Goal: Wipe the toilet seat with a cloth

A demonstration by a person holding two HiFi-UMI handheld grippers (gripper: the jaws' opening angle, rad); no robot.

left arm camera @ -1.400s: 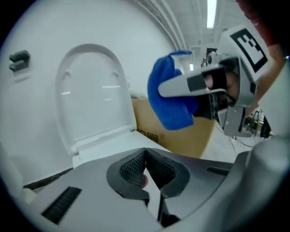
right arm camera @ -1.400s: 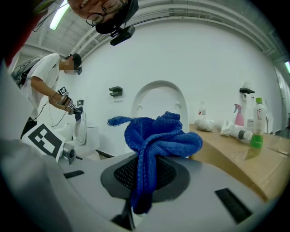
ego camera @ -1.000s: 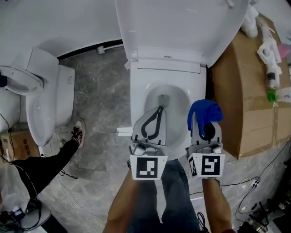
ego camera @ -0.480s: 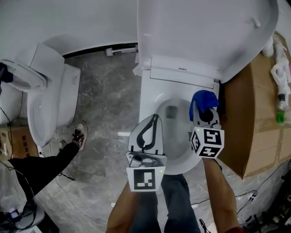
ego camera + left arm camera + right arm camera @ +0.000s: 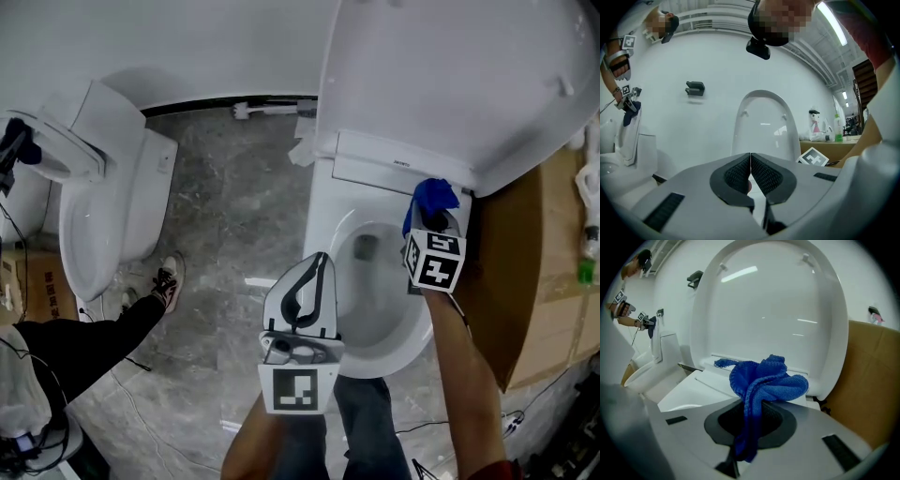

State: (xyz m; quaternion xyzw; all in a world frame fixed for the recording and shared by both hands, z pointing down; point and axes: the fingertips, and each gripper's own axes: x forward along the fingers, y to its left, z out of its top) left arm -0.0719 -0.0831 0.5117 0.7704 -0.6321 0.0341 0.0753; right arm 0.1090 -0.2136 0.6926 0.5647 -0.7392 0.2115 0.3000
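The left gripper (image 5: 322, 264) points forward, nearly level, its jaws pressed together with nothing between them; the right gripper (image 5: 434, 223) reaches farther ahead and tilts downward, its jaws clamped on a blue cloth (image 5: 764, 378); the right forearm (image 5: 466, 370) is stretched out, bare.

Readable text: none. Small dark brand mark (image 5: 403, 162) on rear cover of white ceramic toilet (image 5: 328, 225): too small to read. Black-and-white square markers (image 5: 300, 390): patterns only.
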